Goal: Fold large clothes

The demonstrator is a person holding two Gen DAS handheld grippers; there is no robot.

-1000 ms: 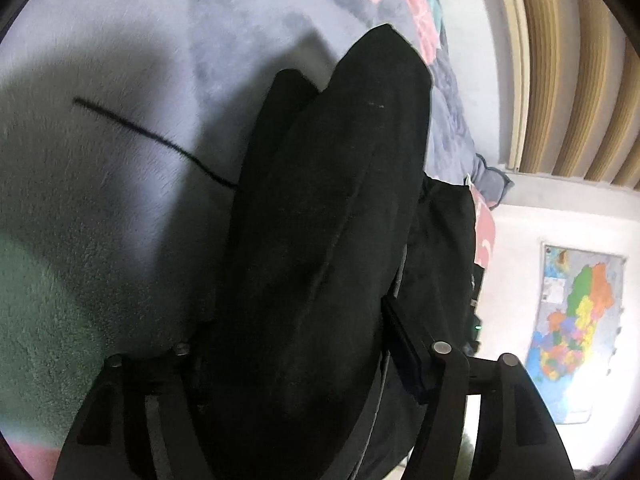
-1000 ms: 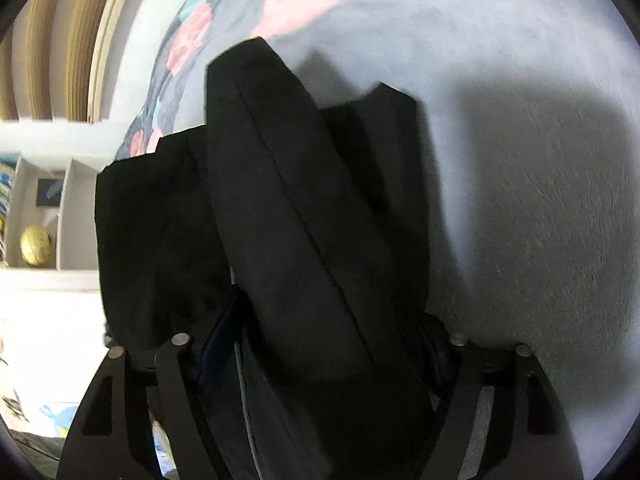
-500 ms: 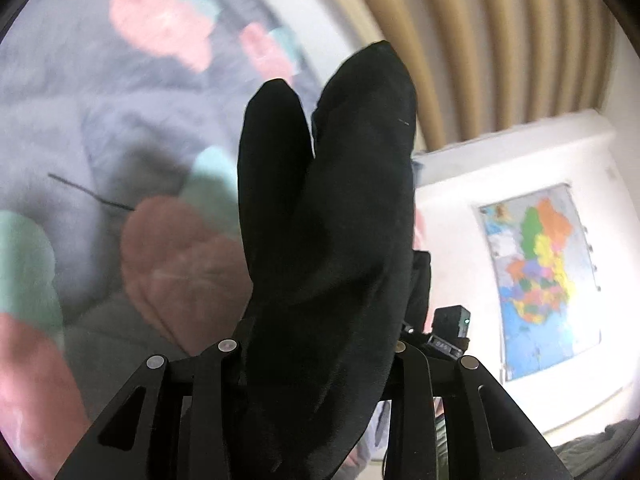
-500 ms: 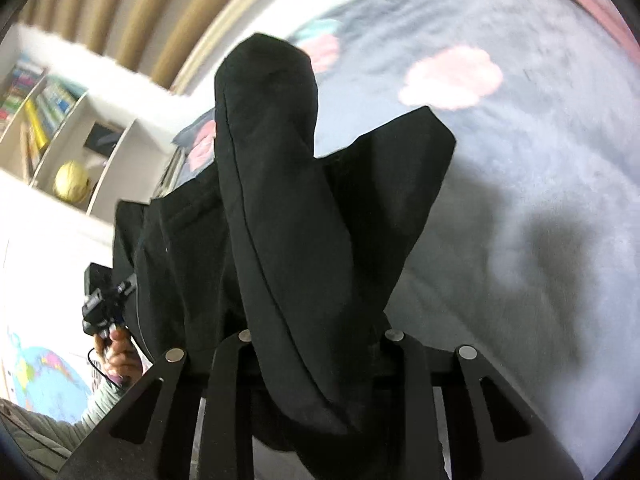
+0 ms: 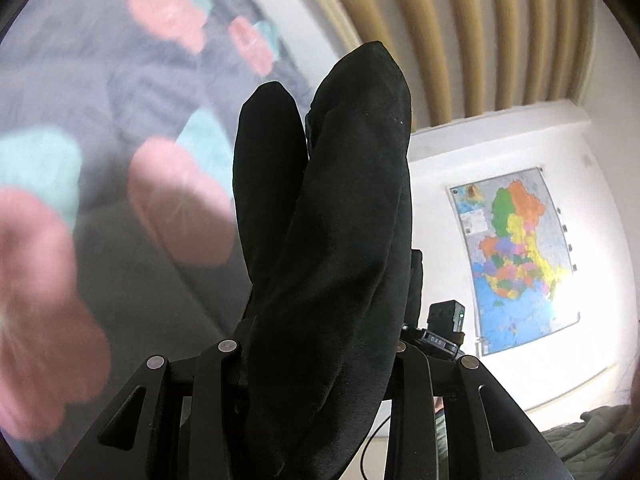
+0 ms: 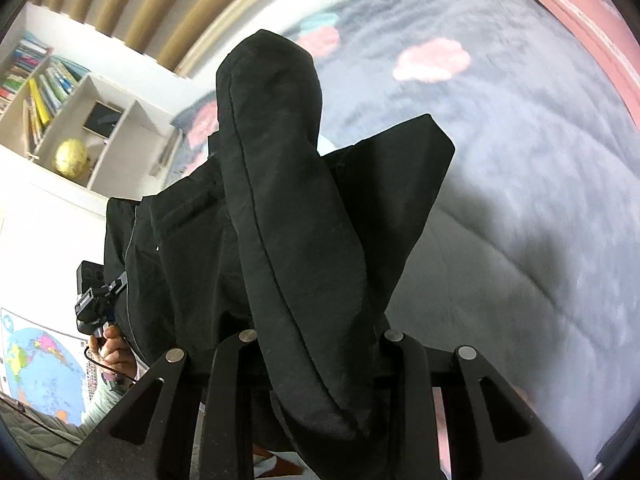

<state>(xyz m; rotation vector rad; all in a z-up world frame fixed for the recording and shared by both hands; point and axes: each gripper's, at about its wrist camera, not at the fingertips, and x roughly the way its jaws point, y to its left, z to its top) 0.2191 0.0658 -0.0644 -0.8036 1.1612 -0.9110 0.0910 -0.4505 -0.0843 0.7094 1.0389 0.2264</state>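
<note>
- Left gripper (image 5: 316,356) clenched on a thick bunch of the black garment (image 5: 332,240); cloth fills the whole gap between the 2 fingers and hides the tips.
- In the left wrist view, garment standing up from the jaws in 2 rounded lobes, the taller one on the right, the shorter one just beside it on the left.
- Behind it on the left, grey blanket (image 5: 80,92) with pink and teal flower shapes, blurred; garment lifted clear of it here.
- On the right, wall map (image 5: 516,256) on a white wall, ribbed tan panel (image 5: 460,32) above.
- Right gripper (image 6: 316,356) likewise clamped on the black garment (image 6: 280,208), cloth packed between the 2 fingers, tips hidden.
- In the right wrist view, 1 long seamed fold rising from the jaws, a pointed flap spreading to the right, more cloth hanging toward the left.
- Grey blanket (image 6: 520,184) behind and to the right, with pink patches.
- At far left, the other gripper's black camera housing, held by a hand (image 6: 112,350), touching the hanging edge of the garment.
- Bookshelf (image 6: 44,92) with books and a golden globe (image 6: 71,159) in 1 compartment, upper left.
</note>
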